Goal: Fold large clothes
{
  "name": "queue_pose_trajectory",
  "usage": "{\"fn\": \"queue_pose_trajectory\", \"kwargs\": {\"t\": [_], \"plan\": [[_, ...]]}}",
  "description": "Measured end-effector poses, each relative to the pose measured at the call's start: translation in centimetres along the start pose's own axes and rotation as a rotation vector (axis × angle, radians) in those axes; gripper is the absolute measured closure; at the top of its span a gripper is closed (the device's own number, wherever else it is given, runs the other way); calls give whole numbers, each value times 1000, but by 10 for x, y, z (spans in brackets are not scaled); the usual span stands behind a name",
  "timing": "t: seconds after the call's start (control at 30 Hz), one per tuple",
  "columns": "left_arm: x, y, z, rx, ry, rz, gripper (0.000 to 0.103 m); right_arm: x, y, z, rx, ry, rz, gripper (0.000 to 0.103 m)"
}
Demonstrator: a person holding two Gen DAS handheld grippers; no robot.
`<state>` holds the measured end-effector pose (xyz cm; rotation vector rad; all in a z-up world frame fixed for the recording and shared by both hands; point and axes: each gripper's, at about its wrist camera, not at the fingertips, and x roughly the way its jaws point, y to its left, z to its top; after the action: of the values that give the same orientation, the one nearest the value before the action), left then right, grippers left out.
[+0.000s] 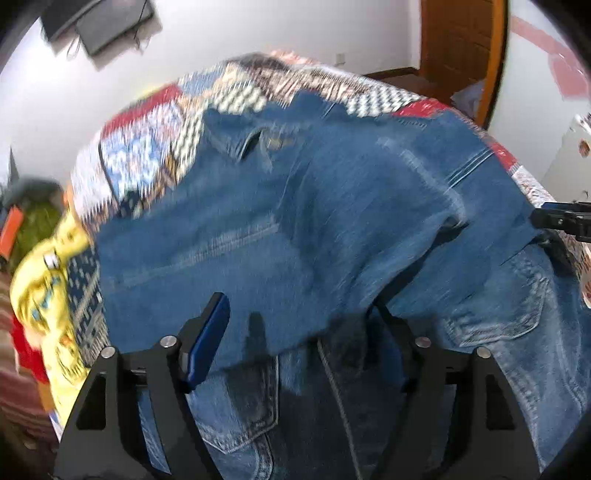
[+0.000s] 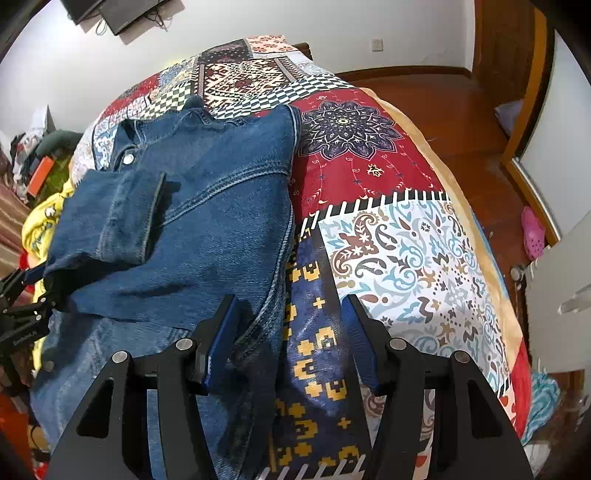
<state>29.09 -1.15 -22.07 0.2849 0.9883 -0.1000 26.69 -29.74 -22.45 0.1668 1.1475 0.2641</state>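
Note:
A blue denim jacket lies on a patchwork bedspread, collar at the far end, with one sleeve folded across its chest. In the blurred left wrist view the jacket fills the frame. My left gripper hangs over its near part with jaws wide apart; denim lies between them and partly covers the right finger, and neither pad presses on it. It also shows as a black frame, the left gripper. My right gripper is open over the jacket's right edge, nothing pinched. The right gripper appears at the jacket's side.
A yellow garment and other clothes are heaped left of the jacket. Right of the bed is a wooden floor with a pink slipper and a white cabinet. A dark screen hangs on the far wall.

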Motion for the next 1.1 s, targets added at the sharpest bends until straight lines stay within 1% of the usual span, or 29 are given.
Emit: {"fn": "queue_pose_trajectory", "kwargs": {"t": [0.03,0.07,0.13,0.23,0.37,0.4,0.47,0.53,0.57,0.63,0.7,0.73,0.77,0.8,0.83,0.87,0.9,0.97,1.0,1.03,1.1], "plan": [[-2,-1,5,15,-16,2,17,-1,0,0,5,-2,5,50],[-4,-4,9,31,-34,8,12,-3,-1,1,7,-6,6,50],[-9,-15,19,82,-71,25,11,-6,0,2,4,-15,5,50],[-4,-34,32,177,-86,55,11,-9,3,4,-2,-23,9,50],[16,-67,36,354,-55,70,11,-11,7,7,-16,-29,13,50],[25,-76,36,402,-41,88,11,-10,8,7,-19,-29,16,50],[38,-89,35,476,-40,145,11,-10,9,7,-19,-28,21,50],[46,-97,37,509,-48,173,11,-8,9,6,-18,-22,25,50],[48,-98,40,508,-51,170,11,-7,10,6,-16,-18,27,50],[50,-97,45,494,-62,153,12,-4,10,5,-17,-10,28,50],[52,-95,50,480,-75,144,29,0,10,4,-19,1,23,50],[53,-94,53,472,-73,148,48,3,10,4,-17,10,19,50],[53,-89,56,449,-67,149,65,3,10,4,-17,16,18,50],[51,-86,59,423,-67,137,72,5,10,3,-17,21,16,50],[46,-75,64,363,-74,97,82,6,10,3,-18,23,14,50],[42,-69,67,320,-78,67,86,6,10,2,-19,23,11,50],[34,-53,73,231,-89,4,87,7,10,2,-21,21,9,50],[23,-26,79,93,-110,-91,92,8,11,2,-28,22,3,50],[15,-10,80,9,-123,-150,92,9,12,1,-35,23,-3,50],[10,3,81,-51,-129,-192,92,9,14,1,-43,22,-10,50],[1,37,80,-200,-139,-300,92,11,17,1,-65,22,-27,50]]}}
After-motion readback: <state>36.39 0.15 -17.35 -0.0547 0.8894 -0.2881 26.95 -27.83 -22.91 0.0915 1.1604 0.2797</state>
